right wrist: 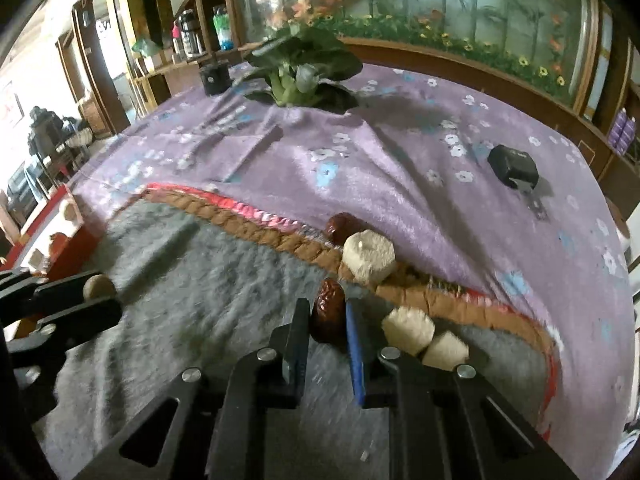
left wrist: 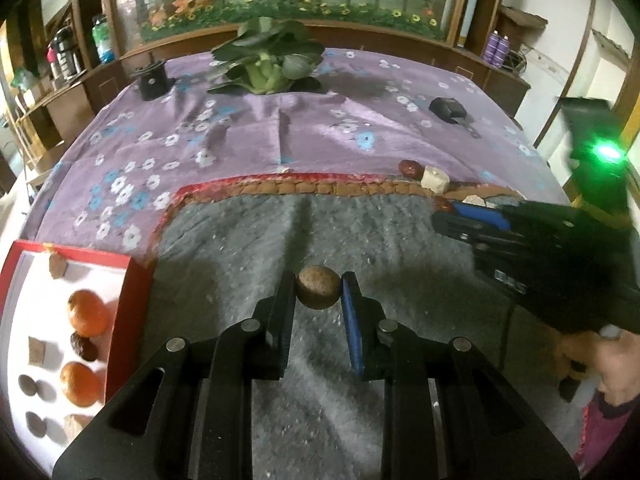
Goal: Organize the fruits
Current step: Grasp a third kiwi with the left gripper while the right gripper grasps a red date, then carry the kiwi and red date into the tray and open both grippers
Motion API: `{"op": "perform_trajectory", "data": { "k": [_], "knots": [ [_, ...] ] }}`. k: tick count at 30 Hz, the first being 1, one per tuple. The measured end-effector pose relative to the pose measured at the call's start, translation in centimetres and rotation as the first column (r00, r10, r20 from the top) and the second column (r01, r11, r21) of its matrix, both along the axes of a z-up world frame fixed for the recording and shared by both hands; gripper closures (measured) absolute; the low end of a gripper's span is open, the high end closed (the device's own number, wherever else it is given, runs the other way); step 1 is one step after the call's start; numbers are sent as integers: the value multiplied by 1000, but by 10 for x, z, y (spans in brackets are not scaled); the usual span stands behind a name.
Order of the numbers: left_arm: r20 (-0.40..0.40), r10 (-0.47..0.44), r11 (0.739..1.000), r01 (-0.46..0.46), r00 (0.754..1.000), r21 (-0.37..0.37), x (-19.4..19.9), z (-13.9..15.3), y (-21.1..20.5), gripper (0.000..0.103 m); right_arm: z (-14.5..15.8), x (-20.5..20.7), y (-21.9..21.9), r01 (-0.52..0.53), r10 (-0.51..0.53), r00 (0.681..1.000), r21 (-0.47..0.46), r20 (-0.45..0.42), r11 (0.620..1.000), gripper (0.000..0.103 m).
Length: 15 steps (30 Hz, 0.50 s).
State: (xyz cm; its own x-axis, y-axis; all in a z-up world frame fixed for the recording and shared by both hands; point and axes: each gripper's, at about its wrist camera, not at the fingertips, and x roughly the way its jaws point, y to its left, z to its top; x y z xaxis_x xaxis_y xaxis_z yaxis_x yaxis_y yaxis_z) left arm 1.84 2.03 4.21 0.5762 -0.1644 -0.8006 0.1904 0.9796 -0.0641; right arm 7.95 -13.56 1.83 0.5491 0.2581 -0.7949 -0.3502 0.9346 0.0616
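Left gripper (left wrist: 318, 286): closed on a round brown fruit (left wrist: 318, 287), pads pressing its two sides, held over the grey mat (left wrist: 280, 232). Right gripper (right wrist: 328, 318): closed on a red date (right wrist: 329, 314) at the mat's far edge; I see the pads against its flanks.

Landmark: grey mat, with a braided border, lying on a purple flowered cloth (left wrist: 240, 128).

- Red tray (left wrist: 124, 308), left of the mat: holds two oranges (left wrist: 86, 312), a dark date, brown discs and small blocks.
- Second red date (right wrist: 346, 226), just beyond the mat's far border, touching a pale hexagonal block (right wrist: 370, 256).
- Two more pale blocks (right wrist: 408, 330), on the mat just right of my right gripper.
- Leafy greens (left wrist: 266, 56), black cylinder, black box: well beyond the mat, not my concern.

Handling, as I judge it: the round fruit looks hard, light and smooth, so it may roll or pop out; I hold it across its widest part. The date looks wrinkled, soft and light; it should dent before slipping, so I keep the grip gentle, across its middle. The pale blocks look crumbly; flat faces offer the best hold.
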Motion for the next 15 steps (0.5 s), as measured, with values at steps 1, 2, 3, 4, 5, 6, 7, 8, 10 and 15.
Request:
{"op": "perform_trajectory", "data": {
  "k": [1,2,3,4,5,6,7,8,10,15],
  "knots": [
    [5,5,1000,-5,1000,2,-3,2,1,81,5,-8,-1,-5,5,1000,15,13,1000,86],
    [11,11,1000,-11,1000,5,-5,3,3,81,9,-16,0,-12,11,1000,21,26,1000,86],
    [18,18,1000,-18,1000,7,-9,6,5,81,13,-24,1,-17,16,999,32,37,999,86],
    [22,24,1000,-24,999,6,-12,7,7,81,17,-32,2,-22,20,999,51,42,998,86],
    [30,31,999,-32,999,9,-16,10,10,81,20,-41,3,-31,27,999,77,43,997,86],
    [37,39,999,-39,999,14,-19,12,12,81,22,-47,5,-35,31,998,91,45,995,86],
    [43,45,999,-46,998,18,-23,13,14,81,24,-54,9,-43,38,998,104,49,994,86],
    [46,50,999,-51,998,19,-26,15,17,81,27,-61,13,-54,47,997,117,57,992,86],
    [55,66,998,-67,996,19,-34,19,24,81,29,-73,22,-76,68,996,133,61,988,86],
    [84,112,993,-115,990,35,-51,28,46,81,37,-94,50,-140,131,989,153,72,978,86]
  ]
}}
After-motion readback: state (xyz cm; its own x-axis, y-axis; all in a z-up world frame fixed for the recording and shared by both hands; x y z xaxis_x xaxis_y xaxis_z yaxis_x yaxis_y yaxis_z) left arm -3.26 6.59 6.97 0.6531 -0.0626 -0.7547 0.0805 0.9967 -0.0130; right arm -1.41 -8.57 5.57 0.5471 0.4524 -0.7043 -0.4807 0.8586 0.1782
